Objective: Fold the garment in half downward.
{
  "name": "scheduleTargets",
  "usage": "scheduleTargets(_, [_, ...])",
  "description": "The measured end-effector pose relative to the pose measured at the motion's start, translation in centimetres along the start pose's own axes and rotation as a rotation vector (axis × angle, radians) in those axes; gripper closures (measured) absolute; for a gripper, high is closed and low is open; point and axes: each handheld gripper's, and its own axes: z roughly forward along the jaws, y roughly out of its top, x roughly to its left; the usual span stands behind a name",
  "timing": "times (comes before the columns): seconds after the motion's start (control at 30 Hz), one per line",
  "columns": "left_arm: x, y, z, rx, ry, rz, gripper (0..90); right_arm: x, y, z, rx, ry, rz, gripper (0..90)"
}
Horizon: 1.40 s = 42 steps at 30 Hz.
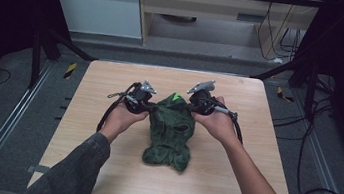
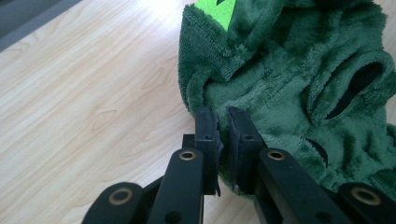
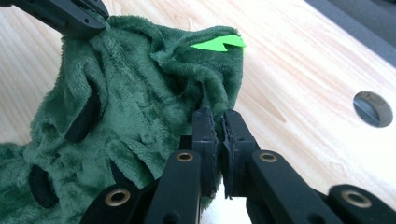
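Tools both clenched on green plush garment (image 1: 170,129): left tool (image 2: 222,122), right tool (image 3: 218,122), opposite edges, on table (image 1: 111,84).

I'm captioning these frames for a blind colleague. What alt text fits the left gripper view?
Two black jaws of the left gripper stand nearly shut on the edge of a dark green plush garment with a bright green patch, lying on a light wooden table.

Crumpled dark green fleece garment (image 1: 170,133) lying mid-table, holes showing
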Motion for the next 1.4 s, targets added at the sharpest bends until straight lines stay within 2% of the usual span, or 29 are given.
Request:
scheduleTargets(0.27, [0.7, 0.4, -0.2, -0.019, 0.009, -0.009, 83.3, 0.0, 1.4, 0.1, -0.008, -0.02, -0.011, 85.4])
scheduleTargets(0.43, [0.8, 0.3, -0.2, -0.015, 0.016, -0.003, 83.3, 0.1, 1.5, 0.1, -0.012, -0.021, -0.02, 85.4])
scheduleTargets(0.87, [0.2, -0.9, -0.6, -0.013, 0.02, 0.018, 83.3, 0.9, 0.0, -0.7, -0.032, -0.013, -0.048, 85.5])
scheduleTargets(1.4, [-2.0, -3.1, -1.7, -0.029, 0.007, 0.065, 83.2, 3.3, -2.4, -1.8, -0.065, 0.019, -0.086, 85.4])
